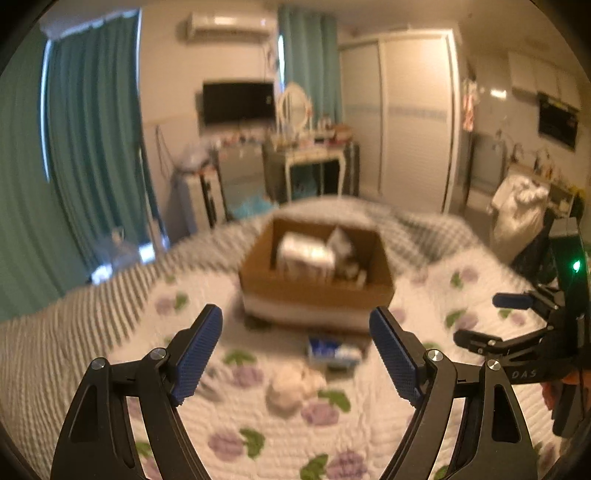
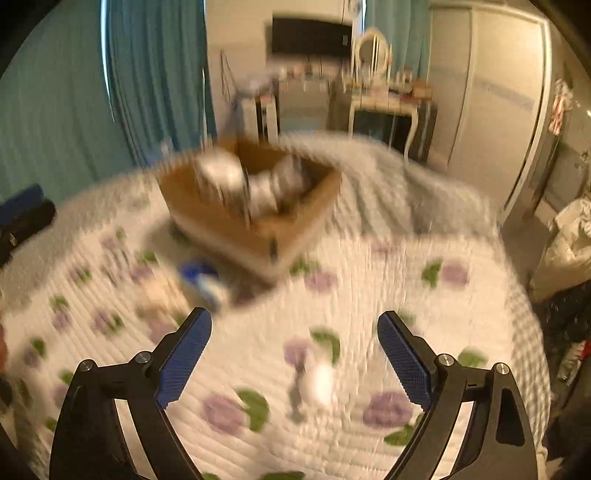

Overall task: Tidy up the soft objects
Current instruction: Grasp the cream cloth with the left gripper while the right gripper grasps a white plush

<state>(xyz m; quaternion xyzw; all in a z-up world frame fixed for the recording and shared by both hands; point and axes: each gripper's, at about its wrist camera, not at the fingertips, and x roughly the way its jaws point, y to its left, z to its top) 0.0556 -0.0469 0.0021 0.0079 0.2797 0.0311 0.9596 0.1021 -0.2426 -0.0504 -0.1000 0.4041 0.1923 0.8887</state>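
Both sets of fingers are spread apart and empty. Ahead of the left gripper [image 1: 295, 354], between its fingers, lies a cream plush toy [image 1: 291, 387] on the bed [image 1: 424, 295]; it looks light and squashy, best pinched across its middle. A small white soft piece [image 2: 317, 384] lies between the right gripper [image 2: 294, 354] fingers, likely just as light.

Bedroom. Bed [image 1: 424, 424] under my jaws, white quilt with purple-and-green flower print, grey checked blanket [image 1: 417, 229] at its far end. Teal curtains [image 1: 92, 147] far left of my jaws, daylight at their edge. Straight ahead: wall TV [image 1: 238, 101], AC unit [image 1: 227, 24] above it, white vanity [image 1: 314, 155] with oval mirror [image 1: 294, 103]. White sliding wardrobe [image 1: 410, 118] ahead-right. Warm, dim light; both views motion-blurred.
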